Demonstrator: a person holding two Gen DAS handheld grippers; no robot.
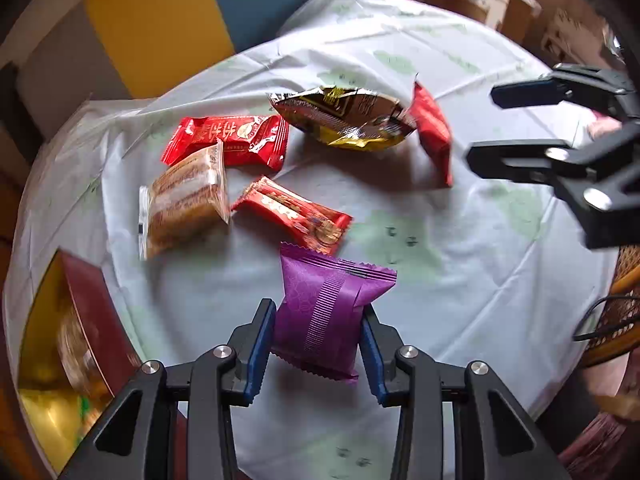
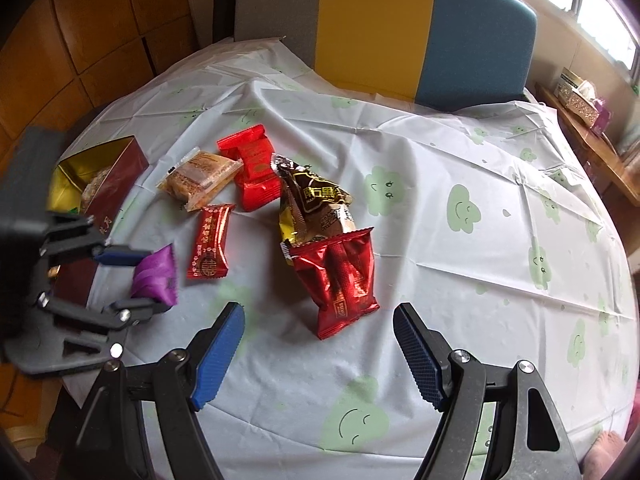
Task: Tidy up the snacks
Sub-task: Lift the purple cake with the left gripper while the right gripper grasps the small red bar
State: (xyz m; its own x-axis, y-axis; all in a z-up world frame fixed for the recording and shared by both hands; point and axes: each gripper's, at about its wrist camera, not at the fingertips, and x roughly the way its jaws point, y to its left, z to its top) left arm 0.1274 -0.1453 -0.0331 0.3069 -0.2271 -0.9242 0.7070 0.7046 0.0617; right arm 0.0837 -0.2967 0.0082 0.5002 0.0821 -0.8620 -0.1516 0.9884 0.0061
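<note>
Left claw [image 1: 318, 330]: clamped on the purple packet [image 1: 328, 308], one blue pad pressed to each side; the packet is upright and pinched in at the waist, and whether its lower edge touches the cloth cannot be told
Left claw, seen from the right wrist camera [image 2: 142, 276]: at the left edge of the table, the purple packet [image 2: 156, 274] between its fingers, just beside the box
Right claw [image 2: 320, 356]: jaws wide apart with nothing between the pads, above bare cloth in front of the dark red packet
Right claw, seen from the left wrist camera [image 1: 480, 128]: at the right edge of the view, apart from the snacks, nearest the dark red packet [image 1: 434, 132]
Box [image 2: 120, 176]: maroon outside, gold lining, open at the top, on the left side of the table; a wrapped snack shows inside
Biscuit packet [image 2: 202, 178]: clear wrap, brown contents, lying across one end of the bright red packet [image 2: 252, 168]
Small red packet [image 2: 210, 240]: lies flat between the purple packet and the gold and brown bag
Gold and brown bag [image 2: 316, 204]: crumpled, in the middle of the group
Dark red packet [image 2: 340, 280]: its top edge touches or overlaps the bag's lower end
Tablecloth [image 2: 460, 272]: white with pale green smiling clouds, creased, covering a round table
Chair [image 2: 400, 24]: grey, yellow and blue back, behind the far edge of the table
</note>
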